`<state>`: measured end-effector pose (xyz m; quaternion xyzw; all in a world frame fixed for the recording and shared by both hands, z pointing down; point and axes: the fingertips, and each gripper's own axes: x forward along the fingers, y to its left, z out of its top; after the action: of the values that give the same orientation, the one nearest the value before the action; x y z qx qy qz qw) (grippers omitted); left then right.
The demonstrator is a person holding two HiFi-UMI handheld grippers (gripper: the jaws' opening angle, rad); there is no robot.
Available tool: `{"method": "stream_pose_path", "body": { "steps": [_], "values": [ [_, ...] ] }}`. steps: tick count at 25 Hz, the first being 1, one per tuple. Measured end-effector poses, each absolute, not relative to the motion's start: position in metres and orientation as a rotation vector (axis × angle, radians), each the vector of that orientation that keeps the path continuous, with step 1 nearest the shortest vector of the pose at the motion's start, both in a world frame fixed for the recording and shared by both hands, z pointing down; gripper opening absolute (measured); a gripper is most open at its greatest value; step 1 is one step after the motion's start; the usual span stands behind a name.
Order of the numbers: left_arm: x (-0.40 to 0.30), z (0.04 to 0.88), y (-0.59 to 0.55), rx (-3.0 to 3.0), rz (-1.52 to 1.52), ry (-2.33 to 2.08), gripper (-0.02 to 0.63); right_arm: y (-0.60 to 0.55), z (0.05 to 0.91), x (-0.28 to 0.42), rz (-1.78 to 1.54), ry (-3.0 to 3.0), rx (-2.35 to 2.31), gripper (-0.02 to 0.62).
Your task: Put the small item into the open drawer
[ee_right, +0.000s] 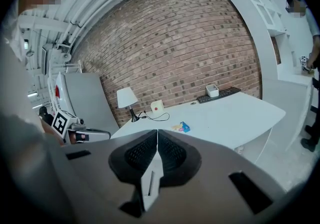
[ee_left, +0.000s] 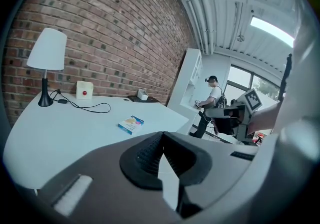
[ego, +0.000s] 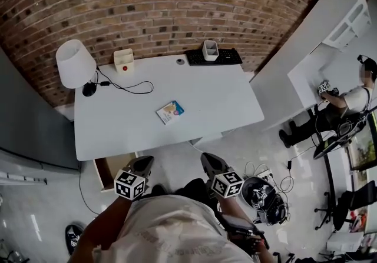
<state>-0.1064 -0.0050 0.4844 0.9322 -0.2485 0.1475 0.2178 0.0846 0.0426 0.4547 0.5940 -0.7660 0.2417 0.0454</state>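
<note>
A small flat colourful box [ego: 170,112] lies near the middle of the white table [ego: 118,132]; it also shows as the box [ee_left: 131,123] in the left gripper view and the box [ee_right: 181,127] in the right gripper view. The open drawer [ego: 112,169] sticks out below the table's front left edge, its inside brown. My left gripper [ego: 143,162] hangs just right of the drawer, short of the table edge, shut and empty [ee_left: 162,152]. My right gripper [ego: 207,158] is held beside it, also shut with nothing in it [ee_right: 156,143]. Both are well short of the box.
A white lamp [ego: 75,63] with a black cable stands at the table's back left, beside a white box with a red button [ego: 123,60]. A keyboard [ego: 213,57] and a white cup [ego: 210,49] sit at the back. A person [ego: 347,100] works at the right desk. Cables and a bag [ego: 262,194] lie on the floor.
</note>
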Motion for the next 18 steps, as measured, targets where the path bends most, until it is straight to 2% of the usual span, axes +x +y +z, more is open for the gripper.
{"method": "stream_pose_path", "body": {
  "steps": [18],
  "values": [
    [-0.086, 0.495, -0.072, 2.528, 0.479, -0.777, 0.008, -0.052, 0.473, 0.101, 0.78, -2.419, 1.693, 0.006]
  ]
}}
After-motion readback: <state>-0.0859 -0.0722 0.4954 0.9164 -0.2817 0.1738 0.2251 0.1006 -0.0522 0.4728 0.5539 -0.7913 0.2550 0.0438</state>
